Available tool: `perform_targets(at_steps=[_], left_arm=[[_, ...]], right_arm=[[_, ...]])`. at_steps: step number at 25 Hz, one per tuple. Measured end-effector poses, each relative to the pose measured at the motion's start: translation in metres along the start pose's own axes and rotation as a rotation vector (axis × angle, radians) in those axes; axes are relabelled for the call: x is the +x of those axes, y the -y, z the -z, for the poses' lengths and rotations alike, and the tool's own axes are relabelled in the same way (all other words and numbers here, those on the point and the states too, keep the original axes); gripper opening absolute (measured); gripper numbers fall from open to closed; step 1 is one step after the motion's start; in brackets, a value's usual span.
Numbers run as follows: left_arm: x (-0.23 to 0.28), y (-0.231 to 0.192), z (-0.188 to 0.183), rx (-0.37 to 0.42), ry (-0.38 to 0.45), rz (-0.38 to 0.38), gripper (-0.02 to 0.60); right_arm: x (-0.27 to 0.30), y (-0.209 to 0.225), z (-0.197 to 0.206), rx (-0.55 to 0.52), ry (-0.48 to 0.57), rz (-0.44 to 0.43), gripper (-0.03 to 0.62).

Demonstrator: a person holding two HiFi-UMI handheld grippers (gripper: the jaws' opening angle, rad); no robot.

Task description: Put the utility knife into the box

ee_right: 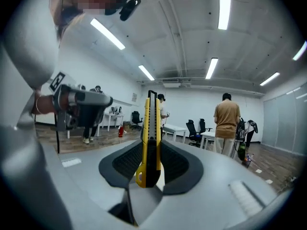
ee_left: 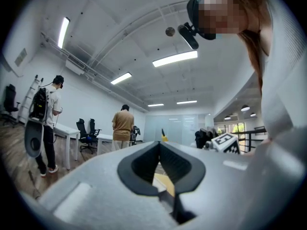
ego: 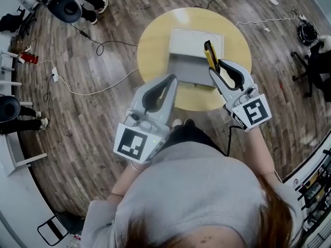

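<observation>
Right hand-held gripper point(ego: 216, 66): its two jaws are closed tight on the yellow and black utility knife point(ee_right: 149, 128), one dark pad on each flat side.
Left hand-held gripper point(ego: 173, 77): its jaws are closed tip to tip and hold nothing. It sits at the near left edge of the table, just beside the box.
Knife: it sticks out past the jaw tips, pointing to the far side. From the head view it is over the right part of the box. I cannot tell if it touches the box.
Box: a grey box point(ego: 189, 43), open on top, in the middle of the table.
Table: a round yellow table point(ego: 155, 40), right in front of the person.
Floor: a wooden floor point(ego: 77, 138) with a white cable point(ego: 93, 89) lying on it, left of the table.
</observation>
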State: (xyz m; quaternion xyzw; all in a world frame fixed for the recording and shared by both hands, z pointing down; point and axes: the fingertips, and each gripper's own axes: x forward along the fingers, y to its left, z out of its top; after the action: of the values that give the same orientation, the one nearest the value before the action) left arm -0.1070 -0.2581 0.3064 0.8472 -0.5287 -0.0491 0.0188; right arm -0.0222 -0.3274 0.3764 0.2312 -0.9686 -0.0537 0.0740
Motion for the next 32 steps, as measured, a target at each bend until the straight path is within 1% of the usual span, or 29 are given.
perform_targets(at_steps=[3, 7, 13, 17, 20, 23, 28, 32], left_arm=[[-0.006, -0.002, 0.005, -0.013, -0.014, -0.017, -0.003], [-0.006, -0.007, 0.014, -0.032, -0.042, -0.026, -0.003], [-0.005, -0.007, 0.016, -0.035, -0.052, -0.038, -0.003], [-0.008, -0.01, 0.02, -0.02, -0.067, -0.046, -0.003], [-0.007, -0.011, 0.02, -0.023, -0.075, -0.056, -0.003], [-0.008, -0.014, 0.017, -0.019, -0.072, -0.068, -0.003], [-0.012, -0.018, 0.018, -0.003, -0.072, -0.087, -0.003], [-0.012, -0.02, 0.019, -0.011, -0.08, -0.095, -0.003]], right_arm=[[0.02, 0.0, 0.034, -0.031, -0.09, -0.037, 0.118], [0.043, -0.003, 0.078, -0.057, -0.219, -0.114, 0.118], [0.066, -0.006, 0.135, -0.12, -0.391, -0.229, 0.118], [0.081, -0.01, 0.173, -0.182, -0.522, -0.302, 0.118], [0.085, -0.009, 0.201, -0.209, -0.631, -0.341, 0.118], [0.086, -0.009, 0.221, -0.221, -0.712, -0.379, 0.118], [0.086, -0.017, 0.241, -0.258, -0.789, -0.444, 0.118], [0.088, -0.02, 0.254, -0.277, -0.863, -0.464, 0.118]])
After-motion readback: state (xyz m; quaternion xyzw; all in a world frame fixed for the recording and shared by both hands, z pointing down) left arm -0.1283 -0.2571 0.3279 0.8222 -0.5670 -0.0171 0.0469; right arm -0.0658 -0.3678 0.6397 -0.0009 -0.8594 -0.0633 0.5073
